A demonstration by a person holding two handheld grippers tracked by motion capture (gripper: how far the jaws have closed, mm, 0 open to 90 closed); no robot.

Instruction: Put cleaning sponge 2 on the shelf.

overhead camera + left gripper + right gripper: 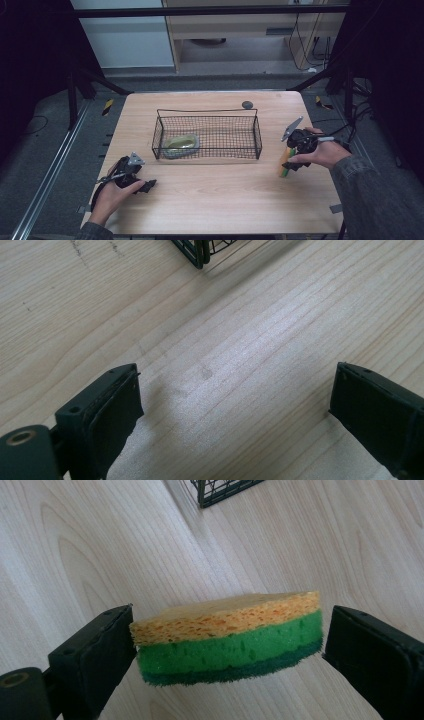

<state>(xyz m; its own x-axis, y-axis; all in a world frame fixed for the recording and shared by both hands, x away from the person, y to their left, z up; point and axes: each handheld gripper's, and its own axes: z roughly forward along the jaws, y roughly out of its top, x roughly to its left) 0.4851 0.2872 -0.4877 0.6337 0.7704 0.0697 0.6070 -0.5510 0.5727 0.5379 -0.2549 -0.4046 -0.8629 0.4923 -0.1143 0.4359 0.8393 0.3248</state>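
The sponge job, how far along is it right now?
Done: one greenish item already lies in the wire basket. In hand: the right gripper is clamped on a yellow-and-green sponge, lifted off the table right of the basket. Left: probably carrying it over and dropping it in. The left gripper rests open, holding nothing.

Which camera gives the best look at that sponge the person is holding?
The right gripper view: the sponge sits close up, clamped by its ends between the right tool, showing its yellow top, green middle and dark scouring base. The high view shows it as a small orange-and-green sliver under the hand.
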